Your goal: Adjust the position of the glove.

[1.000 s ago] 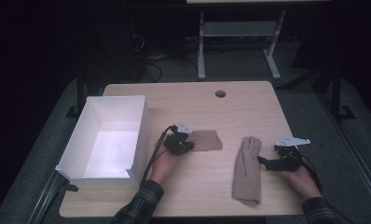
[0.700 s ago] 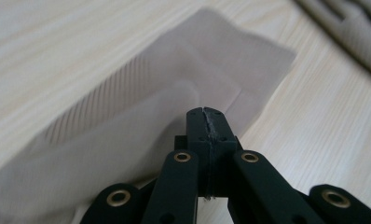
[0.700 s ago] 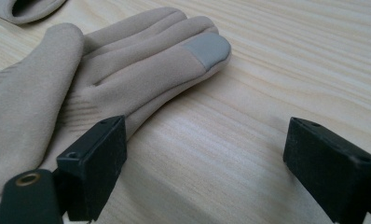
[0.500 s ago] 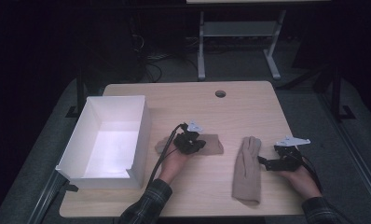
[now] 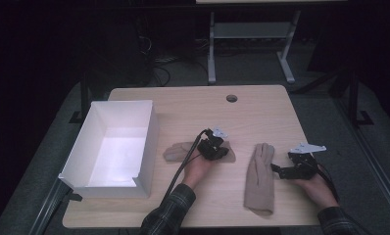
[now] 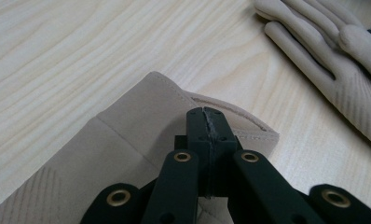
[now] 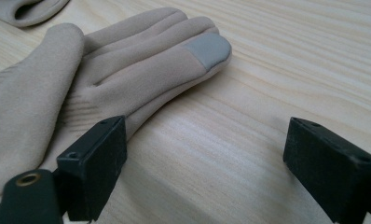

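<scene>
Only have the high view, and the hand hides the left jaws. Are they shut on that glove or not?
Observer: Shut. In the left gripper view, the left gripper has its jaws fully together, pinching the cuff edge of the near glove.
Operator: And the right one?
Observer: The right gripper is open, with bare table between the jaws. The second glove lies ahead, beside one jaw.
Operator: Any markings?
Observer: There's a grey patch on one fingertip.

box (image 5: pixel 115 147) left | first glove (image 5: pixel 183 151) middle | second glove (image 5: pixel 260 177) right
</scene>
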A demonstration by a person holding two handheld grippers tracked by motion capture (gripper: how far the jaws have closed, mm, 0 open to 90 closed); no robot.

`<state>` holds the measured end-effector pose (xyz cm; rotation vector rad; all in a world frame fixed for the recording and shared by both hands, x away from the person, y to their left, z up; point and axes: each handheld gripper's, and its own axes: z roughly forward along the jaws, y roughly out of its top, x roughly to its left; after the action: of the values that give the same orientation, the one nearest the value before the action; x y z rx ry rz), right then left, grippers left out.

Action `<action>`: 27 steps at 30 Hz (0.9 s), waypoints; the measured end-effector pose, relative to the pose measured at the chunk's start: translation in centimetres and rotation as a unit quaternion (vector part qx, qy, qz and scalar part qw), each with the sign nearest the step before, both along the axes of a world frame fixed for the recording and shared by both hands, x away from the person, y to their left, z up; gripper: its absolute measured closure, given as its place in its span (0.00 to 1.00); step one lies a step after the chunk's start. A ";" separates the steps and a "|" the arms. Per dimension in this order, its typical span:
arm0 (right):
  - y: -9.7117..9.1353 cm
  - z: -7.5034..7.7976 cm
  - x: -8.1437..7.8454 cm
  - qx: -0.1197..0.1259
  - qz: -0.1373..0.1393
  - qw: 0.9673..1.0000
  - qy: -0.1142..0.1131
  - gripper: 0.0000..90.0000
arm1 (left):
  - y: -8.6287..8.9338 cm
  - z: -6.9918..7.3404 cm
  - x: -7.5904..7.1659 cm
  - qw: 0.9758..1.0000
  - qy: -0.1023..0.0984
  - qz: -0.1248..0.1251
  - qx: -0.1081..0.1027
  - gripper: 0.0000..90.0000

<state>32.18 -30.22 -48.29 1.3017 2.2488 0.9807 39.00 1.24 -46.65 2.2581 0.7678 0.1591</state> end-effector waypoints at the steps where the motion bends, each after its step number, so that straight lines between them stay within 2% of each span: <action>1: 0.0 0.0 0.0 0.000 0.001 1.000 0.000 0.14 | 0.1 0.0 -0.2 1.000 0.002 -0.002 -0.001 1.00; 9: 0.0 0.0 0.0 0.000 0.001 1.000 0.000 0.14 | 0.9 0.0 -1.7 1.000 0.012 -0.018 -0.007 1.00; 13: 0.0 0.0 0.0 0.000 0.001 1.000 0.000 0.14 | 1.4 0.0 -3.3 0.999 0.017 -0.026 -0.011 1.00; 14: 0.0 0.0 0.0 0.000 0.001 1.000 0.000 0.14 | 1.4 0.0 -3.3 0.999 0.017 -0.026 -0.011 1.00; 17: 0.0 0.0 0.0 0.000 0.001 1.000 -0.001 0.14 | 2.0 0.1 -4.6 0.999 0.020 -0.039 -0.006 1.00; 19: 0.0 0.0 0.0 0.000 0.001 1.000 -0.001 0.14 | 2.4 0.1 -5.3 0.999 0.022 -0.039 -0.013 1.00; 23: 0.0 0.0 0.0 -0.002 0.002 1.000 -0.002 0.14 | 3.3 0.1 -6.3 0.999 0.029 -0.043 -0.015 1.00; 25: 0.0 0.0 0.1 -0.001 0.002 1.000 -0.003 0.14 | 3.7 0.2 -6.8 0.998 0.030 -0.044 -0.014 1.00; 27: 0.0 0.0 0.1 -0.001 0.002 1.000 -0.003 0.14 | 4.3 0.3 -7.6 0.998 0.031 -0.049 -0.004 1.00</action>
<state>32.23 -30.24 -48.30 1.2924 2.2492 0.9812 31.43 5.59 -46.31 2.2963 0.6866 0.0392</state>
